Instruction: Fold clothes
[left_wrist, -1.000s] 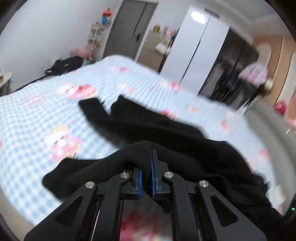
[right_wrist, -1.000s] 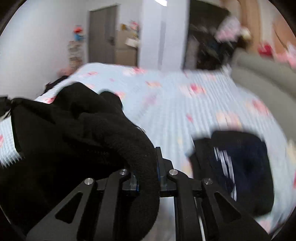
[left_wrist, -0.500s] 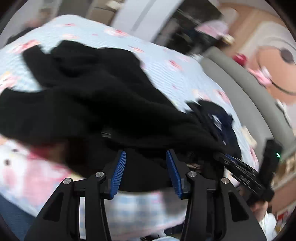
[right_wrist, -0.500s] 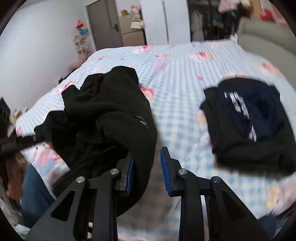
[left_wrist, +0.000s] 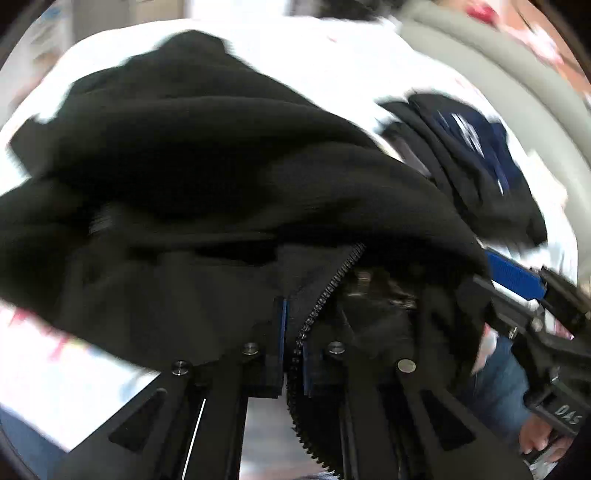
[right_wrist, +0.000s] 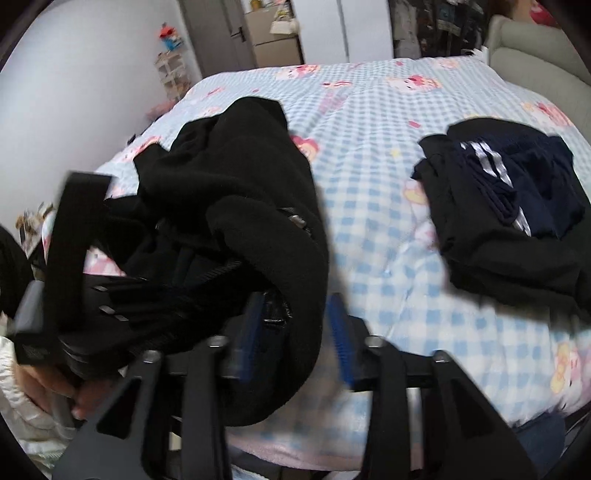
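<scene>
We find one black fleece jacket, rumpled, zipper exposed. Left gripper pinches its zipper edge; right gripper stands parted. One folded pile lies apart.

Black zip-up fleece jacket: bunched, heaped at near left of bed. Dark folded garments with white stripes: flat, right, well apart.
</scene>
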